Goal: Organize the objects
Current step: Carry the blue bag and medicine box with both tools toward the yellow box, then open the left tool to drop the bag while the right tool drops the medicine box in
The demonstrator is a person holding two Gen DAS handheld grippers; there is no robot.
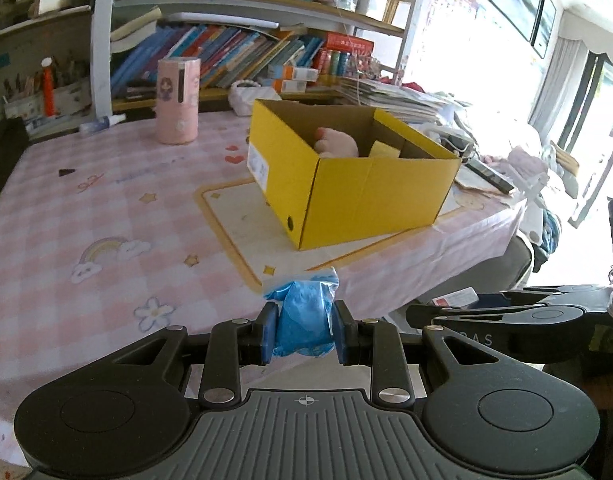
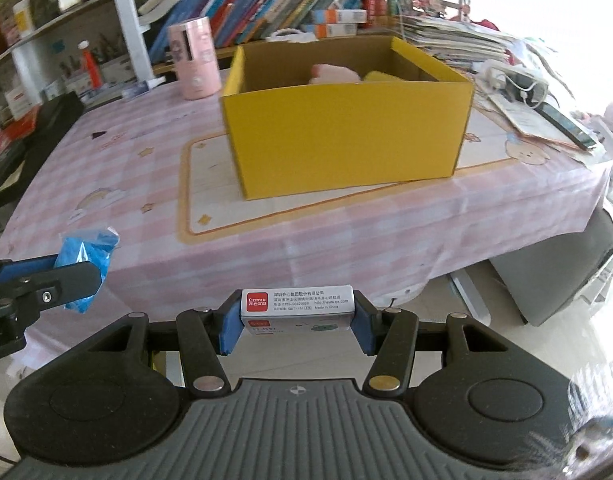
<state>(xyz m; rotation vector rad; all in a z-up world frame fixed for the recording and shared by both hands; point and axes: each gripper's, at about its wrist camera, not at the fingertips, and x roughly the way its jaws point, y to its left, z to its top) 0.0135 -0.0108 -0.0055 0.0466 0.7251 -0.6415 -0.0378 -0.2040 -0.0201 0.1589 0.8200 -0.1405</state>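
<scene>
The small white box (image 2: 297,312) pinched in the right gripper (image 2: 297,322) had a red square reading "Comix" on its top face, with lines of tiny Chinese print next to it, a web address and "Made in China". The jaws were partway closed, blue pads pressed flat on both short ends, so the box sat crosswise between them. A second red tag showed on the face underneath, too small to read.

The left gripper (image 1: 304,330) was nearly shut, squeezing a crumpled blue plastic bag (image 1: 304,312), shiny and wrinkled, its loose top poking out past the fingertips.

Straight ahead of both sets of jaws stood an open yellow cardboard box (image 1: 370,192) on the pink checked tablecloth (image 1: 106,208), well apart from either gripper. It had a white barcode sticker on one end, unreadable, and something soft and pink (image 1: 338,144) plus a yellow piece inside. Beyond the jaws and off to the left stood a pink cylinder (image 1: 177,100) with a cartoon girl on it. Shelves of books (image 1: 226,52) ran behind.
</scene>
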